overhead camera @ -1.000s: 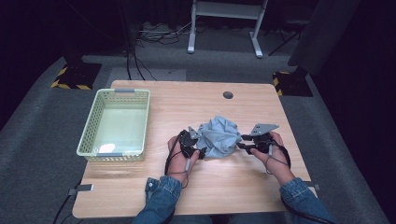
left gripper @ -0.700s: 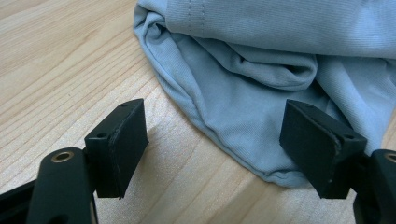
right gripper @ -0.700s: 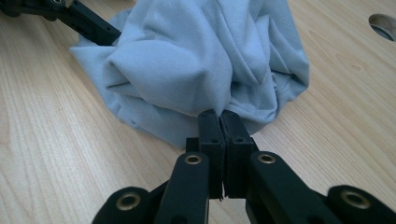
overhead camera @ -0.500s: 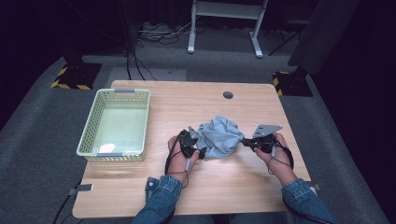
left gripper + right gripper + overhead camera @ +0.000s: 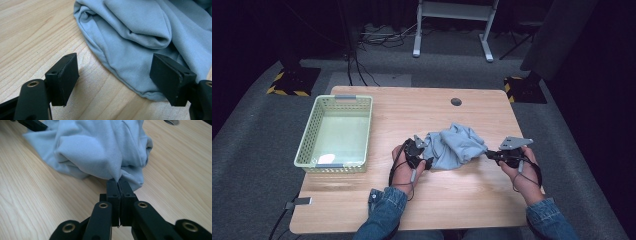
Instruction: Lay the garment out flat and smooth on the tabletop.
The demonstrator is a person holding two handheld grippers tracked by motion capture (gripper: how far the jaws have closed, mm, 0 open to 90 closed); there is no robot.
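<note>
Grey cloth (image 5: 457, 146) is lying bunched mid-worktop (image 5: 472, 200), nearer the right edge. My right hand-held gripper (image 5: 117, 182) is pinching a fold at its right side, jaws just clamped tight on it. Left hand-held gripper (image 5: 115, 75) is sitting wide apart w/ the cloth's hem between jaws, not gripping. Green basket (image 5: 307, 145) is sitting by the left edge.

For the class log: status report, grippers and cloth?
Right gripper shut on cloth. Left gripper open at its edge. Basket apart, nothing blocking.
</note>
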